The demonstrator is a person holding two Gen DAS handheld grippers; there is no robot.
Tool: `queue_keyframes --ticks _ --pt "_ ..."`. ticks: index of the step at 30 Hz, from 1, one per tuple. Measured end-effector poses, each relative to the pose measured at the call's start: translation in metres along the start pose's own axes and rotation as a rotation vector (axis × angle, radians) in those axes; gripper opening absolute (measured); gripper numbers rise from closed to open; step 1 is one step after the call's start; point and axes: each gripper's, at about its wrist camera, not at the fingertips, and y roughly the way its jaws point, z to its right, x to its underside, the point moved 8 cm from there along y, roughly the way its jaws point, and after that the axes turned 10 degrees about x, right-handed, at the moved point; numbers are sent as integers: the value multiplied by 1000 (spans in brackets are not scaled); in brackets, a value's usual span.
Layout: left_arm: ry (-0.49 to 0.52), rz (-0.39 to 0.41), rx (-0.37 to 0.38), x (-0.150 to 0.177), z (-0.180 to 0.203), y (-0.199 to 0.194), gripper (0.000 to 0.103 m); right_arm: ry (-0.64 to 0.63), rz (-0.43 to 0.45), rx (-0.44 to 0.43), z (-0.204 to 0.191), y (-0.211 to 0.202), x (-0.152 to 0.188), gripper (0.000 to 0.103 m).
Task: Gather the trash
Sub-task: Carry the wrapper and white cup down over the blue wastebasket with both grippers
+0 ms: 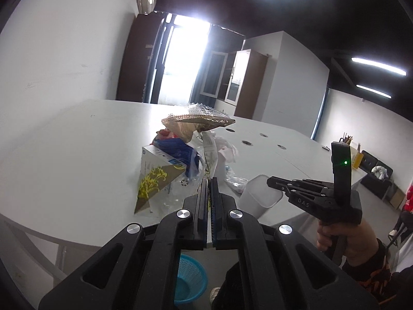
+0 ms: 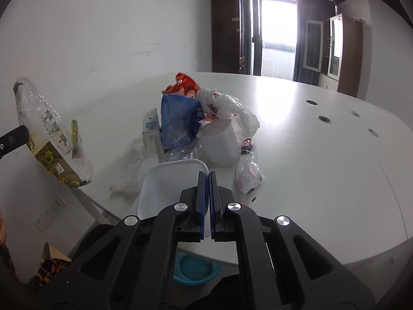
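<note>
My left gripper (image 1: 209, 180) is shut on a clear plastic wrapper with a gold and yellow printed card (image 1: 198, 121); in the right wrist view the wrapper (image 2: 49, 134) hangs in the air at the far left. My right gripper (image 2: 207, 174) is shut on the rim of a white plastic container (image 2: 167, 183), which also shows in the left wrist view (image 1: 260, 191) held by the right gripper (image 1: 271, 180). A trash pile lies on the white table (image 2: 309, 155): a blue bag (image 2: 178, 121), a red snack bag (image 2: 184, 84), a white box (image 2: 152, 131), crumpled plastic bags (image 2: 227, 106).
A blue basket (image 1: 188, 281) stands on the floor below the table edge; it also shows in the right wrist view (image 2: 196, 270). A white cup (image 2: 219, 142) stands in the pile. Cable holes (image 2: 324, 118) dot the table. A white wall is at the left.
</note>
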Motion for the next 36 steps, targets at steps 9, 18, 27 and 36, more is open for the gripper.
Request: queue_keyframes --ticks 9,18,27,36 --pt "2 -92 88 50 30 5 1 -29 -57 -81 -18 -29 56 2" --pt "-72 -280 95 136 16 38 1 -49 -187 -72 -28 2 128 2" --pt "-174 -383 -12 206 -36 83 1 -23 -309 -33 -34 62 184 2" --pt "-320 -491 -60 261 -80 133 1 18 -471 -31 -43 123 237 2"
